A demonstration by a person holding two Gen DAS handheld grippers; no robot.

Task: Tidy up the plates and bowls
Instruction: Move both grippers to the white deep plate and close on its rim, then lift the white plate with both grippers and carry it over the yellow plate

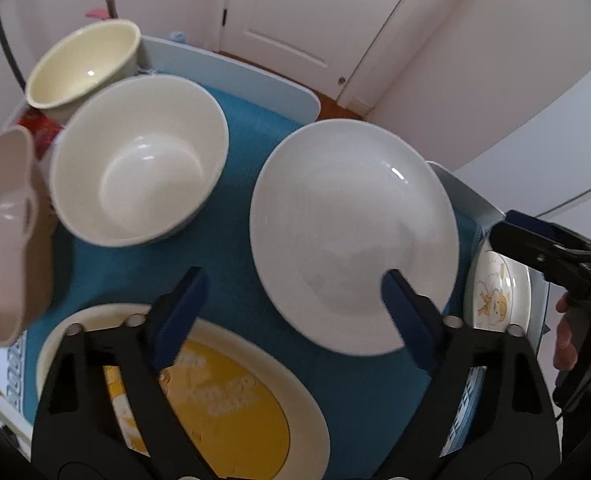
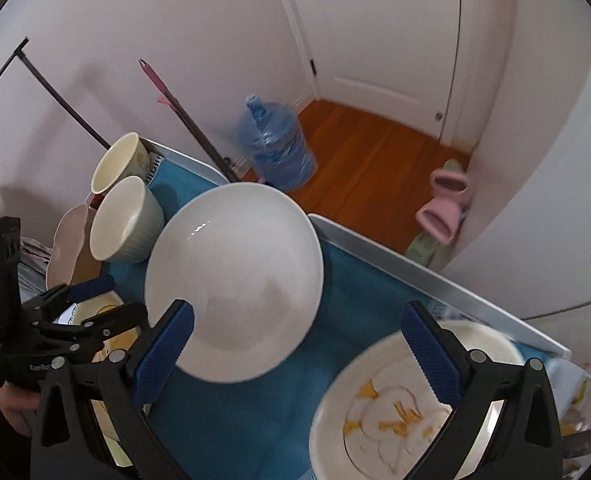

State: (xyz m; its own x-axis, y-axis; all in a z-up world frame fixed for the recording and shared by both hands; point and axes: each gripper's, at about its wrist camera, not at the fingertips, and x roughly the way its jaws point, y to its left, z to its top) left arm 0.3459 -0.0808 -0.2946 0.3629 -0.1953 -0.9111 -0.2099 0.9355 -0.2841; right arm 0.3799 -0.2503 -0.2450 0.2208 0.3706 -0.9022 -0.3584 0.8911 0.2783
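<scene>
On the blue mat (image 1: 239, 248) that covers the table, at its near edge, a yellow-centred plate (image 1: 231, 408) lies under the left gripper (image 1: 295, 316), whose blue-padded fingers (image 1: 179, 320) stand wide apart and hold nothing. The right gripper (image 2: 295, 344) hangs over the mat's near right corner with its fingers (image 2: 431, 356) likewise spread and empty, above a plate with a yellow cartoon print (image 2: 395, 420). Between the two plates, toward the middle of the mat, sits a plain white plate (image 1: 351, 232), flat and apart from the others. Farther back on the left side stands a cream ribbed bowl (image 1: 139, 160), and just behind it, at the far left corner, a taller pale-yellow bowl (image 1: 83, 64); their rims look close, though whether they touch cannot be told. A pink dish (image 1: 7, 232) shows at the left edge, blurred. Beyond the table's far edge a blue water jug (image 2: 273, 146) stands on the wooden floor (image 2: 375, 148), with pink slippers (image 2: 443, 204) to its right and a white door (image 2: 379, 28) behind.
</scene>
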